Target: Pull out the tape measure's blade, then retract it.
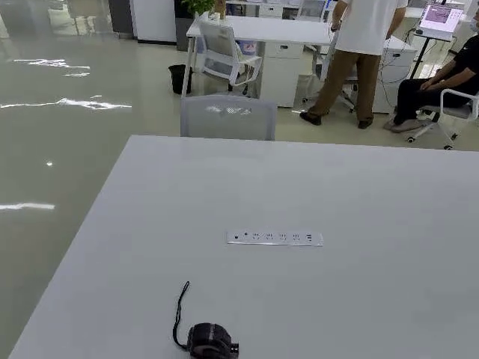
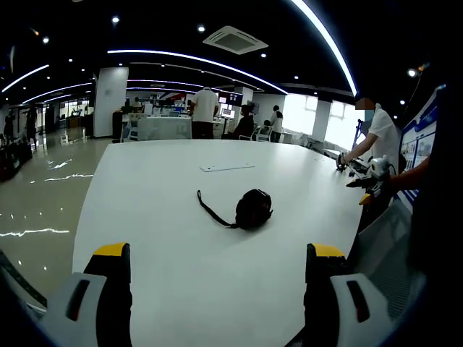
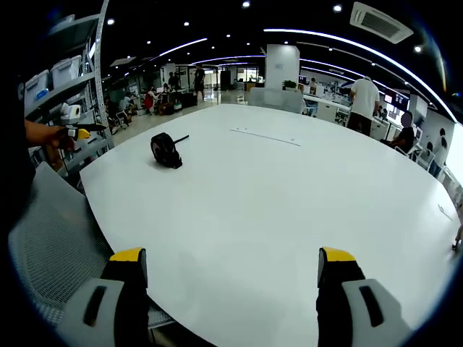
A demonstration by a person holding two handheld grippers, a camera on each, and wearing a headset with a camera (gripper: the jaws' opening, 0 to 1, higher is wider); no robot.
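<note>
Tape measure [image 1: 212, 340] (black) on table [image 1: 359, 217]; lettering seemingly blurred.

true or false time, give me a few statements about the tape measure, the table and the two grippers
1. The black tape measure lies on the white table with its blade pulled far out. False: no length of blade is out; what trails from it is its black wrist strap.
2. The left gripper is open and holds nothing. True.
3. The right gripper is shut on the tape measure. False: its jaws stand open, and the tape measure lies apart from it on the table.
4. A flat white power strip lies beyond the tape measure in the head view. True.
</note>
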